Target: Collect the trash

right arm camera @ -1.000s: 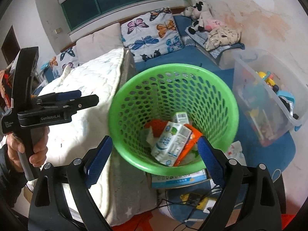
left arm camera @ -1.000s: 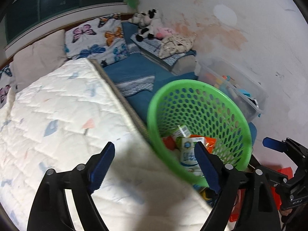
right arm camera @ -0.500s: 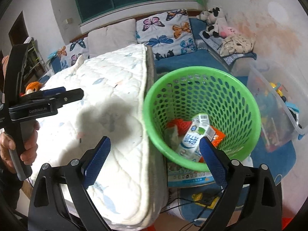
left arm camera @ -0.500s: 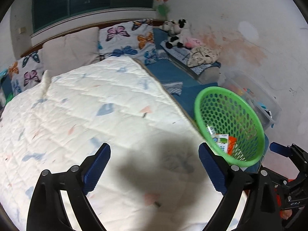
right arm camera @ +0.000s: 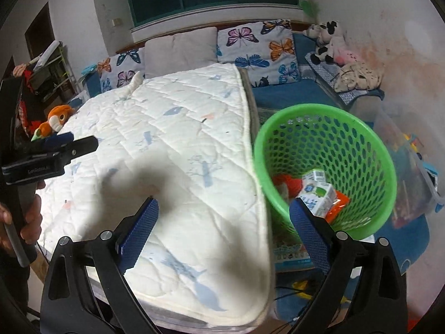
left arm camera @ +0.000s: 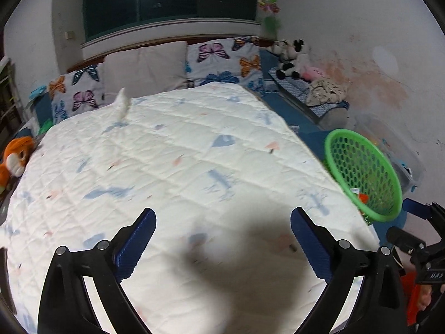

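The left gripper [left arm camera: 222,239] hangs over the white quilt [left arm camera: 178,167], and its jaws are opening with nothing between them. The green basket [left arm camera: 364,178] sits off past the right jaw, beside the bed. The right gripper [left arm camera: 417,239] pokes in just below it.

We see a white quilt [left arm camera: 180,172] stitched in diamonds and flecked with pale blue and salmon shapes, and at one o'clock from it pillows [left arm camera: 222,61] printed with purple, orange and blue butterflies. At three o'clock sits a bright green basket [right arm camera: 319,114] pierced with round holes, holding a white carton [right arm camera: 317,192] with blue and green print and an orange-red wrapper [right arm camera: 338,204]. An orange plush toy [right arm camera: 57,117] lies at nine o'clock, and a black-and-white one [right arm camera: 325,36] at one o'clock.
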A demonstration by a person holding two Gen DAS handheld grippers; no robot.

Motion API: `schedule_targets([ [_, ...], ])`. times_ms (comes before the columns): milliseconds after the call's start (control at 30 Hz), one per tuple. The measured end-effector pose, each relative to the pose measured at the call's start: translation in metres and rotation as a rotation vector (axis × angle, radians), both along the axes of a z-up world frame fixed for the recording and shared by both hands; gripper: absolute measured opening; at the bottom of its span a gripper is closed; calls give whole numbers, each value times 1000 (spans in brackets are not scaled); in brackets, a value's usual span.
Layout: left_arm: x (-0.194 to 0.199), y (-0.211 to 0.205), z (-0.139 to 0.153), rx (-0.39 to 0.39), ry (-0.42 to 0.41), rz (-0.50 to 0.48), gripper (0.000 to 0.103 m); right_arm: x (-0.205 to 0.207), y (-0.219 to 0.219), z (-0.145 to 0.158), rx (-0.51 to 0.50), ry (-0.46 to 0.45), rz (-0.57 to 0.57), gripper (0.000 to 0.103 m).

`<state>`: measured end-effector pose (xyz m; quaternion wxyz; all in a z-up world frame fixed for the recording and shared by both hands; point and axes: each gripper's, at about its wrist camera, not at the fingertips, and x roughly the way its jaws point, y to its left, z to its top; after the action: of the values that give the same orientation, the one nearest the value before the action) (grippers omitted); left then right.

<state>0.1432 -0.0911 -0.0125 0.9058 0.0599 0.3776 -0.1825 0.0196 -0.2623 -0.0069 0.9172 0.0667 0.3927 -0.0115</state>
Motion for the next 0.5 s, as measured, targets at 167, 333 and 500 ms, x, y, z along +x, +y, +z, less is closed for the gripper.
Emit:
schedule_targets([
  [167, -9, 25, -2, 16, -11, 50, 95, 4, 14, -1, 9, 1, 24, 95],
  [333, -15, 44, -4, 24, -18, 93, 95, 11, 28, -2, 24, -5, 52, 95],
  [500, -22, 59, -9, 33, -19, 125, 95, 12, 38, -3, 31, -8, 69, 96],
])
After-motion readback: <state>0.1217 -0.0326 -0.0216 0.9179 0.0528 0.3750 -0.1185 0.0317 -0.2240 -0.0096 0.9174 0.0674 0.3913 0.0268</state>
